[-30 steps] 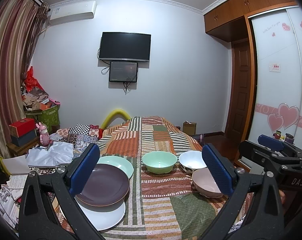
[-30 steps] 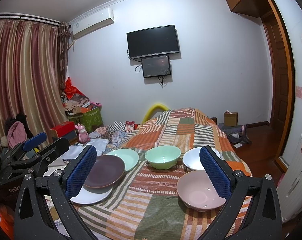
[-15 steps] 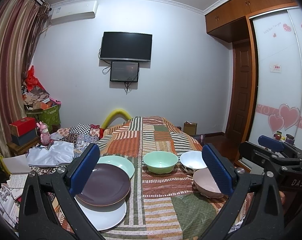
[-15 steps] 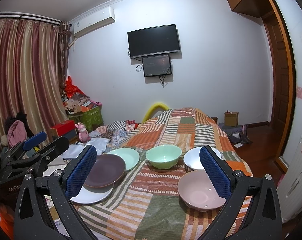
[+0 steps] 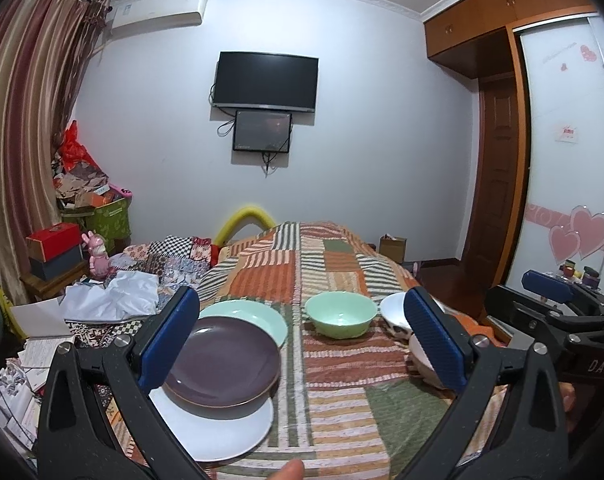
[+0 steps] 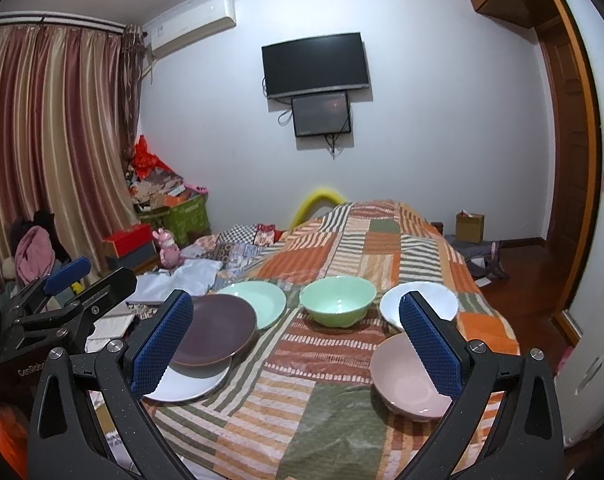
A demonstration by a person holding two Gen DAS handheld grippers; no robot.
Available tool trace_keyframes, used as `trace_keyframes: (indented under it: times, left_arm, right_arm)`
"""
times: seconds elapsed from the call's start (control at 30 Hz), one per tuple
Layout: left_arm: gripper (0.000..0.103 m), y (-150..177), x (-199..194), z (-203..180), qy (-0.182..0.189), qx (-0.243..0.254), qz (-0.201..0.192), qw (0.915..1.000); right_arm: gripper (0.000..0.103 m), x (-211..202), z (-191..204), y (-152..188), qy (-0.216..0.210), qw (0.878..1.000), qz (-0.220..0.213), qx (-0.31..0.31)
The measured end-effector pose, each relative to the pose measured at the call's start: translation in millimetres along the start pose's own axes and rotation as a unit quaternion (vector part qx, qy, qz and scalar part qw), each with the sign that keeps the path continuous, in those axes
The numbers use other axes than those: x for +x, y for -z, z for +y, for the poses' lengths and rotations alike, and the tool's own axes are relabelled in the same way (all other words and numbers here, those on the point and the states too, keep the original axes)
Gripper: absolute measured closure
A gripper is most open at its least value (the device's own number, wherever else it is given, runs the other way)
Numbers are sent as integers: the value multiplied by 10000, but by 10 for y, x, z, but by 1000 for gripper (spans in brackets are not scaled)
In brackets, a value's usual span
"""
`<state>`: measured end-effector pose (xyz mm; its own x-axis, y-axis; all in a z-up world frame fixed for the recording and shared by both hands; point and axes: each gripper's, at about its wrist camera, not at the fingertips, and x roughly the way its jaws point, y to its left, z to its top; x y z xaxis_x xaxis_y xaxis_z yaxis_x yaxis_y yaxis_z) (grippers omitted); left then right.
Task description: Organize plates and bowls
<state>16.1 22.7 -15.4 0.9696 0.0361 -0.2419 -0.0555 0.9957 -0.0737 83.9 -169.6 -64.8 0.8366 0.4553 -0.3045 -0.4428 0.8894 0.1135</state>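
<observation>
On the patchwork bedspread [image 5: 333, 264] lie three overlapping plates: a dark purple plate [image 5: 226, 360] on a white plate [image 5: 222, 432], with a mint green plate [image 5: 258, 314] behind. To the right stand a mint green bowl [image 5: 340, 313], a white bowl [image 5: 393, 309] and a pink bowl [image 6: 405, 384]. My left gripper [image 5: 302, 340] is open and empty, held above the near end of the bed. My right gripper [image 6: 296, 344] is open and empty too, beside it. The purple plate [image 6: 218, 328], green bowl [image 6: 337, 300] and white bowl [image 6: 419, 304] also show in the right wrist view.
Papers, cloth and boxes [image 5: 102, 300] pile up left of the bed. A curtain [image 6: 42, 160] hangs at the left, a TV [image 5: 266, 76] is on the far wall, and a wardrobe and door [image 5: 501, 180] stand at the right. A fingertip [image 5: 290, 470] shows at the bottom edge.
Both views have shifted only slightly; the dishes sit a little further right in the frames. Nothing on the bed has moved and both grippers stay open.
</observation>
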Motion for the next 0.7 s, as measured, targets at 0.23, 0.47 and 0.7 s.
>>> trace_keyframes:
  times: [0.23, 0.47, 0.7]
  left_arm:
    - [0, 115, 261, 272, -301, -44, 274, 9992]
    - [0, 238, 612, 671, -577, -196, 697, 9957]
    - [0, 375, 1042, 1148, -663, -447, 1218, 9893]
  right_arm:
    - [0, 356, 161, 18, -110, 9992, 370, -139]
    - [0, 744, 241, 44, -139, 9971, 738, -144]
    - [0, 1139, 267, 121, -270, 9930, 1139, -134]
